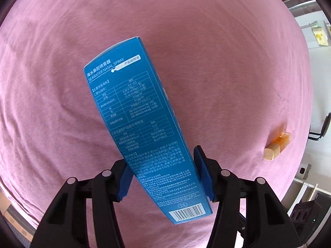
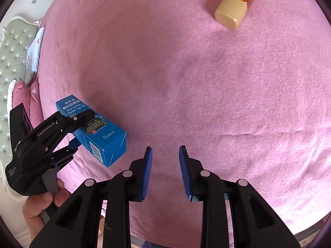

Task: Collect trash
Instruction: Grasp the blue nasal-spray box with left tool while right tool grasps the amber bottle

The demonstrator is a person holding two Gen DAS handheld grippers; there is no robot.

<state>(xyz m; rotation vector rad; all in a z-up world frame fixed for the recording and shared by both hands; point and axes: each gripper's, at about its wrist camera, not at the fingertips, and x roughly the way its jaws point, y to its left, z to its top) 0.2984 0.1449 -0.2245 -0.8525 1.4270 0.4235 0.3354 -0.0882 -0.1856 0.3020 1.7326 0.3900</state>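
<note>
Partly done, by the look: blue box (image 1: 142, 136) clamped in left gripper (image 1: 163, 177), lifted clear of pink bedspread (image 1: 206, 51). Right gripper (image 2: 165, 171) empty, jaws apart, near edge. Orange bottle (image 2: 235, 6) left to collect, lying far right. Tufted headboard (image 2: 14, 51) and pillows at far left.
</note>
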